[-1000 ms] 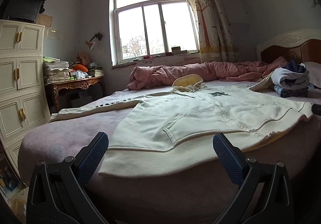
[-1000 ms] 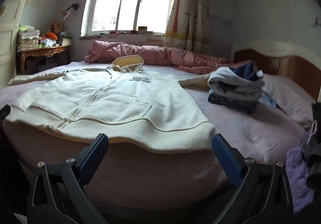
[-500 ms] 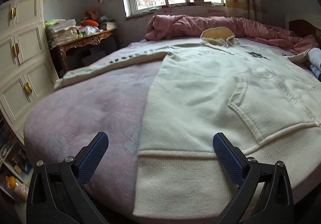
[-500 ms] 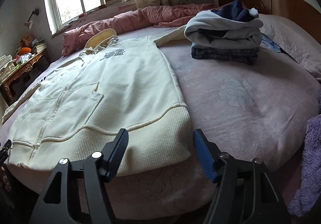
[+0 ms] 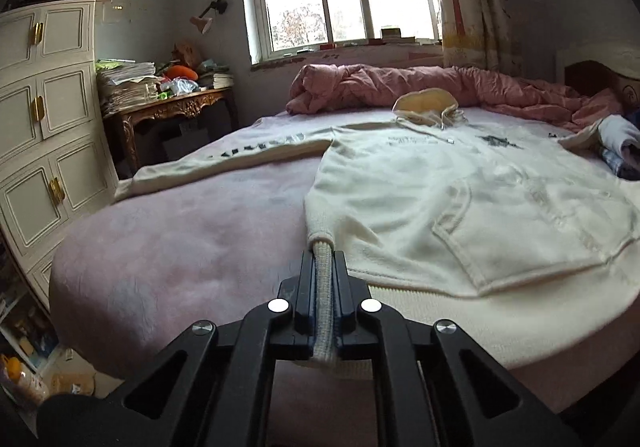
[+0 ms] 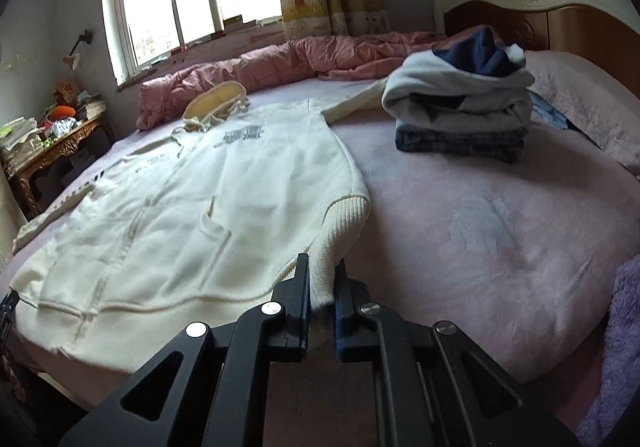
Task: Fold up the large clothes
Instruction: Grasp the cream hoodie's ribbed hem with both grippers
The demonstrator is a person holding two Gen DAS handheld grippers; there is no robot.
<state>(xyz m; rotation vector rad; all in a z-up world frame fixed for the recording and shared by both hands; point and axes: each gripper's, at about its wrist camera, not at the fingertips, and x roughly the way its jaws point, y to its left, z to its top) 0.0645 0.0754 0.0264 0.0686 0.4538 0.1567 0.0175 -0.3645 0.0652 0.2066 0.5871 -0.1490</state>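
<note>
A cream zip hoodie (image 5: pixel 448 191) lies front-up on the pink bed (image 5: pixel 192 247), hood toward the window, one sleeve stretched left. It also shows in the right wrist view (image 6: pixel 192 207). My left gripper (image 5: pixel 323 267) is shut on the left corner of its ribbed hem. My right gripper (image 6: pixel 322 275) is shut on the right corner of the ribbed hem (image 6: pixel 340 227), which is bunched up between the jaws.
A stack of folded clothes (image 6: pixel 460 115) sits on the bed near the headboard (image 6: pixel 560 27). A rolled pink duvet (image 5: pixel 420 87) lies along the window side. A cream cabinet (image 5: pixel 44 135) and a cluttered wooden table (image 5: pixel 168 107) stand left of the bed.
Both grippers have moved in to the hem corners and closed on them; a second ago both were open and farther back from the bed edge.
</note>
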